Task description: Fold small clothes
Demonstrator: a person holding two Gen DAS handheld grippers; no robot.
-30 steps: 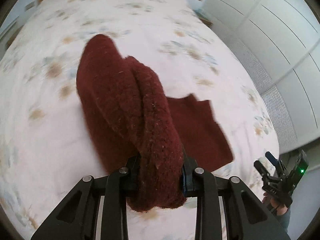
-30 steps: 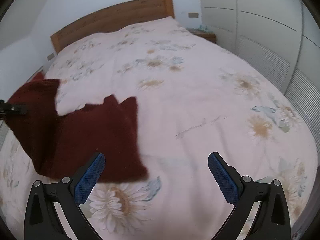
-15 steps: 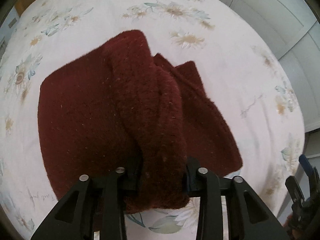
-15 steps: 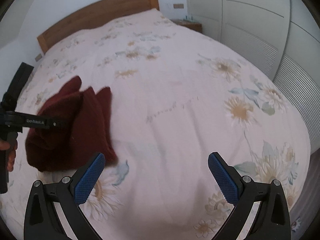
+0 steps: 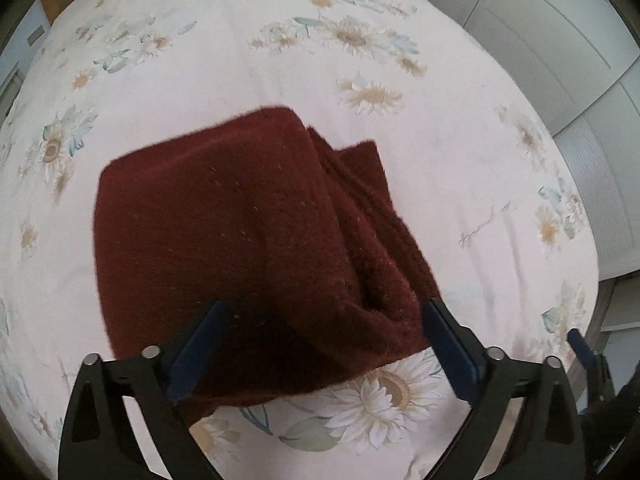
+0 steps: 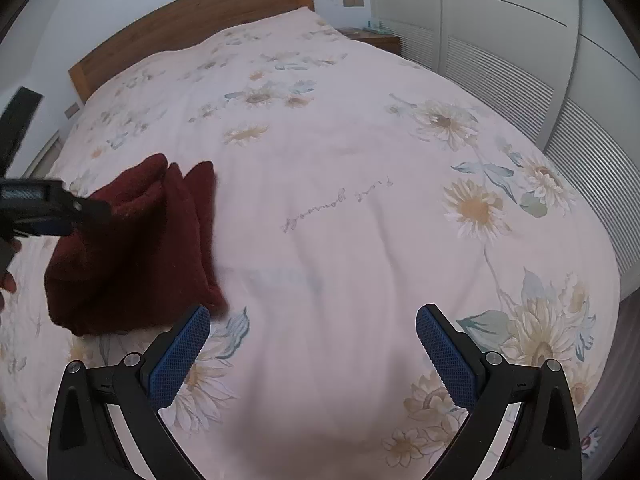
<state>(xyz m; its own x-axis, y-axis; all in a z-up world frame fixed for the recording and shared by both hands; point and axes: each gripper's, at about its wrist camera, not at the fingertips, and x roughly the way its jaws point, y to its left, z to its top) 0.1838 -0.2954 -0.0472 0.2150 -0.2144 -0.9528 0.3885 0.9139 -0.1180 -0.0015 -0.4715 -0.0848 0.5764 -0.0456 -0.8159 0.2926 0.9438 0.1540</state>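
A dark red knitted garment (image 5: 248,240) lies folded in layers on the floral bedspread (image 5: 280,60). My left gripper (image 5: 324,348) is open, its blue pads on either side of the garment's near edge, not pinching it. In the right wrist view the same garment (image 6: 132,248) lies at the left, with the left gripper (image 6: 48,208) over it. My right gripper (image 6: 312,356) is open and empty above bare bedspread, to the right of the garment.
The bed (image 6: 360,200) fills both views, with a wooden headboard (image 6: 192,20) at the far end. White wardrobe doors (image 6: 520,40) line the right side, and a small nightstand (image 6: 372,38) stands beside the headboard. The bed's right edge (image 6: 612,272) drops to the floor.
My left gripper carried the garment's edge over onto the rest, lowered it and opened, letting it go. The garment now lies folded in a stack. The right gripper stayed open.
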